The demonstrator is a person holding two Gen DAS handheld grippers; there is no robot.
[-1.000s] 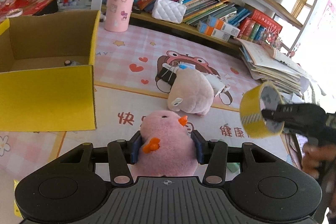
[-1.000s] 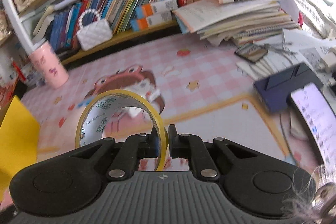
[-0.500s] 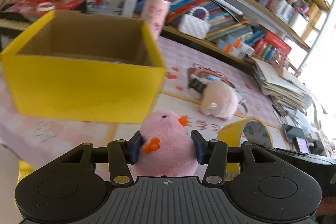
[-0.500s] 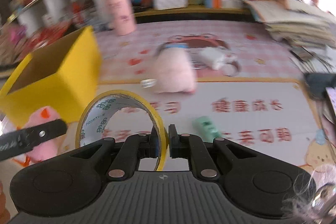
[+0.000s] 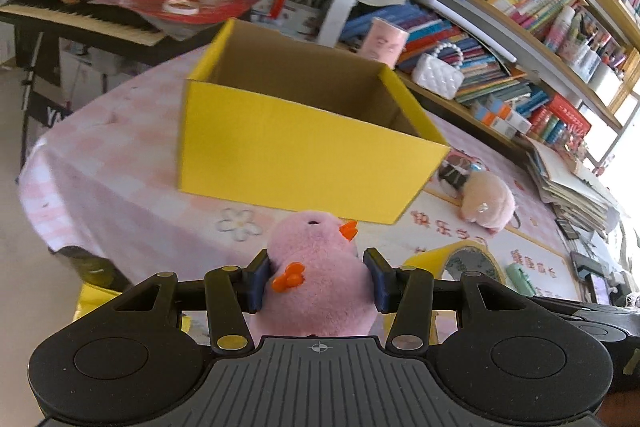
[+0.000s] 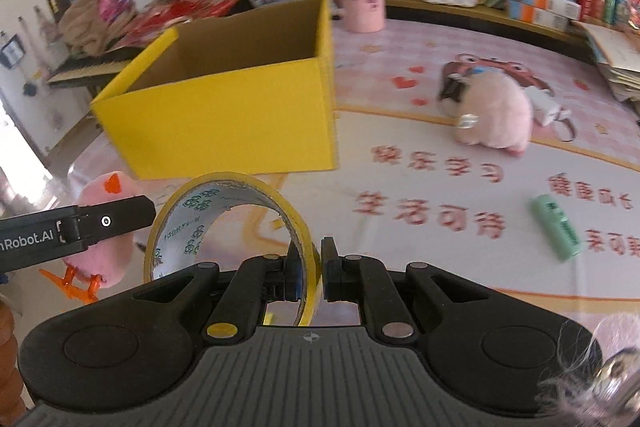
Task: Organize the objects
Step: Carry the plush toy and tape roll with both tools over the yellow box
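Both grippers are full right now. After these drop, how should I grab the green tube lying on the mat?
The green tube lies flat on the mat, clear of neighbours. Come from above, probably with the right gripper, jaws across its narrow middle, fingers on its long sides.

A pink plush chick (image 5: 320, 275) with an orange beak and orange feet sits between blue pads (image 5: 256, 281) on a black left gripper (image 5: 316, 281). A roll of yellow tape (image 6: 228, 227) has a pale inner face printed with green marks. The open box (image 5: 296, 155) is bright yellow outside and plain brown cardboard inside. The tablecloth (image 6: 400, 47) is pink-and-white checked with red hearts and red characters. A mint-green tube (image 6: 556, 231) and a pale pink plush toy (image 6: 492, 115) lie on it.
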